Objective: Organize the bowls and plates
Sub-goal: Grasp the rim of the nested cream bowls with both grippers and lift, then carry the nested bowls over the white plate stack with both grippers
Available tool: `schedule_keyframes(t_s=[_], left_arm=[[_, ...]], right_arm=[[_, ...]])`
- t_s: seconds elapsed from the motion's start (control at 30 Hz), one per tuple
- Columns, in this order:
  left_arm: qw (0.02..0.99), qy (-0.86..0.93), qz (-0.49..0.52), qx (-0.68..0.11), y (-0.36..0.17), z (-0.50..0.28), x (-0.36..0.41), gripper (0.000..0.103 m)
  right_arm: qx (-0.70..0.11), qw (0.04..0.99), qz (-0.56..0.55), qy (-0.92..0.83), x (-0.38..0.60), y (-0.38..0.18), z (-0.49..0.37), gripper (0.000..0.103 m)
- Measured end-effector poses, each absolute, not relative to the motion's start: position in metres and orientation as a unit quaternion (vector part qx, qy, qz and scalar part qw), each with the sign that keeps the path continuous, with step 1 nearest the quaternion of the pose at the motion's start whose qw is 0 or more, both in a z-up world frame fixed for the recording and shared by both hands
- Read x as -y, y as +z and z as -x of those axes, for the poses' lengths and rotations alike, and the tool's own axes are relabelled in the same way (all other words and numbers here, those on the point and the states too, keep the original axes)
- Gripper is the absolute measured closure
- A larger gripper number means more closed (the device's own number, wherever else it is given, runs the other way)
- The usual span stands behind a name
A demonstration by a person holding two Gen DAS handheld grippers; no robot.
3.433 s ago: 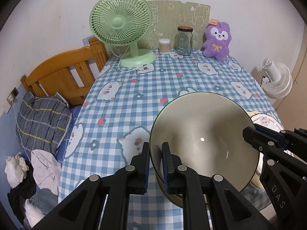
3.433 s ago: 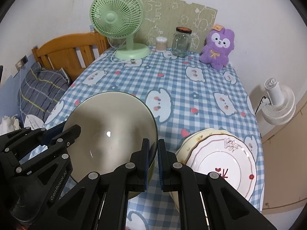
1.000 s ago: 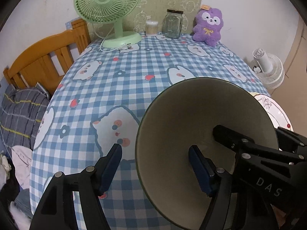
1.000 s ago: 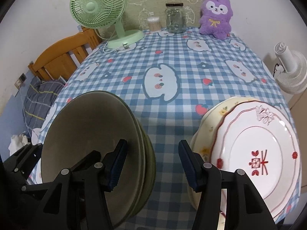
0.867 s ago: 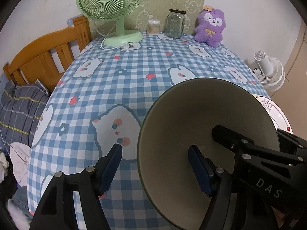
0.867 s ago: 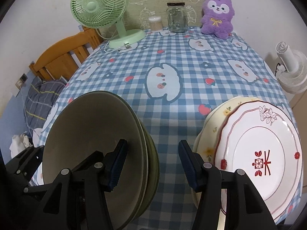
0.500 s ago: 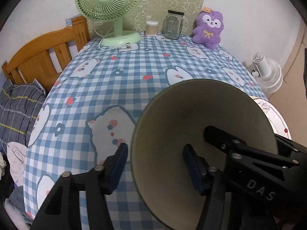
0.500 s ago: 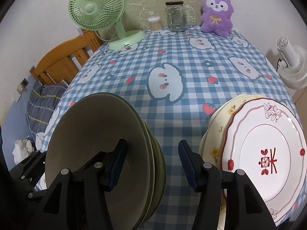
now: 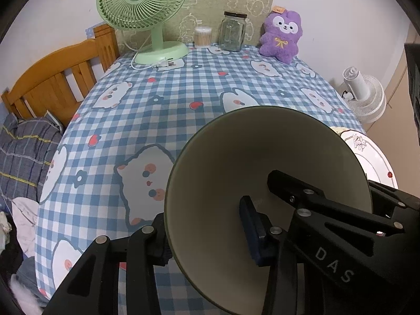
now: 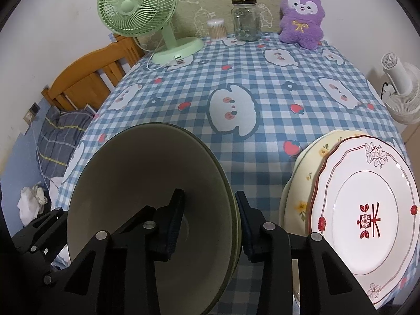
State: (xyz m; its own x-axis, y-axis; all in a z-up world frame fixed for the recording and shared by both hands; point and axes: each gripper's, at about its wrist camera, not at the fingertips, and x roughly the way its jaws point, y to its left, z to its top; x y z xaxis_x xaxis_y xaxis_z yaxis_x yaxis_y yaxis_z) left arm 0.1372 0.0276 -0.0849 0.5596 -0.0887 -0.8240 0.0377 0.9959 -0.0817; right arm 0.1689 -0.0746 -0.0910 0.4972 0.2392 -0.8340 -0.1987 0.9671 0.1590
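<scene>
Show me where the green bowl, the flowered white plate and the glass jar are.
green bowl [image 9: 236, 162]: left wrist view, on its inner wall.
flowered white plate [image 10: 367, 197]: right wrist view, on its flat centre.
glass jar [image 10: 246, 22]: right wrist view, on its clear body.

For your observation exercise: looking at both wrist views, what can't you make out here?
- Bowl count: in the right view the top bowl hides all but the rims beneath.
- Lower plate: mostly covered by the top plate.
- Left view: the bowl hides the left claw's grip point and most of the plates.
</scene>
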Motion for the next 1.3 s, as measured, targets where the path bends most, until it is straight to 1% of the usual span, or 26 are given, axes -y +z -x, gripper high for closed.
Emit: schedule_keyframes(t_s=[0.23, 0.3, 0.33, 0.57, 0.87, 1.2, 1.3], left_arm=[[0.885, -0.028, 0.024, -0.464, -0.0846, -0.1361, -0.0275, 0.062], [0.887, -0.017, 0.017, -0.461, -0.0845, -0.1343, -0.0255, 0.060], [0.889, -0.013, 0.016, -0.458, -0.0844, -0.1326, -0.0253, 0.060], [0.893, -0.010, 0.018, -0.450, -0.0825, -0.1297, -0.0244, 0.061], [0.887, -0.013, 0.041, -0.460, -0.0805, -0.1296, -0.0284, 0.061], [0.886, -0.013, 0.032, -0.463, -0.0831, -0.1307, -0.0244, 0.061], [0.888, -0.013, 0.026, -0.460, -0.0832, -0.1305, -0.0225, 0.061]], right_arm=[[-0.485, 0.866, -0.017, 0.120, 0.0734, -0.0907, -0.1685, 0.060], [-0.480, 0.870, -0.008, 0.110, 0.0703, -0.0894, -0.1654, 0.059], [-0.477, 0.872, -0.003, 0.106, 0.0687, -0.0888, -0.1635, 0.058], [-0.477, 0.873, -0.007, 0.104, 0.0684, -0.0882, -0.1615, 0.057], [-0.475, 0.873, -0.004, 0.109, 0.0673, -0.0839, -0.1615, 0.056], [-0.483, 0.869, -0.016, 0.110, 0.0711, -0.0879, -0.1624, 0.056], [-0.482, 0.869, -0.016, 0.110, 0.0713, -0.0903, -0.1633, 0.054]])
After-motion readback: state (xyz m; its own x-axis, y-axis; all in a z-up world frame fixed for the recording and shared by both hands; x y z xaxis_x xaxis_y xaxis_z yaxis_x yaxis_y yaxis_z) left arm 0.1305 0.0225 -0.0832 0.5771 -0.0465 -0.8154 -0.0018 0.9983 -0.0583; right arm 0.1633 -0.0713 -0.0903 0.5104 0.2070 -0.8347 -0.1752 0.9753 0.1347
